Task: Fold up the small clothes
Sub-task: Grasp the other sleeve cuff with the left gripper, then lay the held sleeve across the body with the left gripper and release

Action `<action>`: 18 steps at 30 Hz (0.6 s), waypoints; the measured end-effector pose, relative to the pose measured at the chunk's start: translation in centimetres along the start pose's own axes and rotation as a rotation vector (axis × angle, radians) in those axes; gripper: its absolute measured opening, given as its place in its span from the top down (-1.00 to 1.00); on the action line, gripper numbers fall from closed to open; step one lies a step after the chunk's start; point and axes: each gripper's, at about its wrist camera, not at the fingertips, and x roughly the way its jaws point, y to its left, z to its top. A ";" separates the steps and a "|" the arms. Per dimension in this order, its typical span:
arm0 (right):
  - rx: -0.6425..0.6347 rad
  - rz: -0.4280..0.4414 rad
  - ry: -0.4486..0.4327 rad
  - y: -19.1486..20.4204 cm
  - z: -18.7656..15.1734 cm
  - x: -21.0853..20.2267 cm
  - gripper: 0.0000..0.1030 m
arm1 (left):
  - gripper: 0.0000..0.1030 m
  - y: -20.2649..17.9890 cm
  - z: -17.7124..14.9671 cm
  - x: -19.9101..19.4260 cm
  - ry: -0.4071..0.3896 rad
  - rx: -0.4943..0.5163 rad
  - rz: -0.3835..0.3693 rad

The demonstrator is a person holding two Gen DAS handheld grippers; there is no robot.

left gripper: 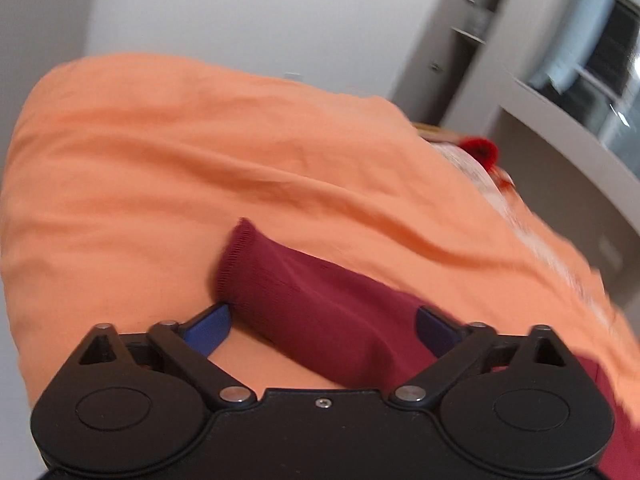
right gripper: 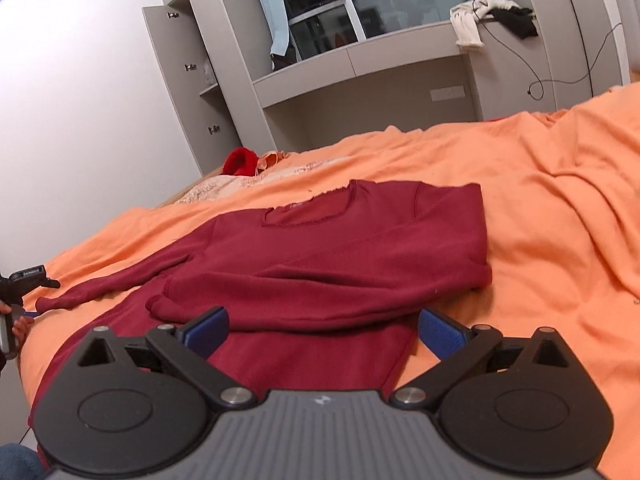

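A dark red long-sleeved sweater (right gripper: pixel 340 248) lies flat on the orange bedsheet (right gripper: pixel 540 208), neck towards the far side. One sleeve is folded across its body; the other sleeve (right gripper: pixel 112 284) stretches out to the left. In the left wrist view that sleeve's ribbed cuff (left gripper: pixel 248 264) lies between the wide-apart blue pads (left gripper: pixel 212 328) of my left gripper (left gripper: pixel 324 324), and I see no squeeze on it. My right gripper (right gripper: pixel 324 328) hovers open over the sweater's lower part, holding nothing. The left gripper (right gripper: pixel 24 312) and a hand show at the right wrist view's left edge.
A red item (right gripper: pixel 240 160) and a lacy pale cloth (right gripper: pixel 208 192) lie at the bed's far corner. Behind the bed stand grey cabinets (right gripper: pixel 180 72) and a grey shelf (right gripper: pixel 400 60) with white and black clothes (right gripper: pixel 480 16) and a cable. Wrinkled orange sheet spreads to the right.
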 end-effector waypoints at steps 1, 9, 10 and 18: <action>0.003 -0.001 0.004 -0.1 -0.1 0.0 -1.00 | -0.61 0.2 0.1 0.1 -0.012 -0.034 0.024; 0.025 -0.001 0.036 -0.5 -0.4 0.6 -1.00 | 0.84 -1.4 0.6 0.4 -0.085 -0.039 0.073; 0.027 -0.001 0.042 -0.5 -0.5 0.6 -1.00 | 0.85 -2.0 0.7 0.1 -0.110 -0.009 0.060; 0.035 0.007 0.043 -0.5 -0.7 0.0 -1.00 | 0.87 -10.6 0.3 -7.8 -0.333 0.280 -0.184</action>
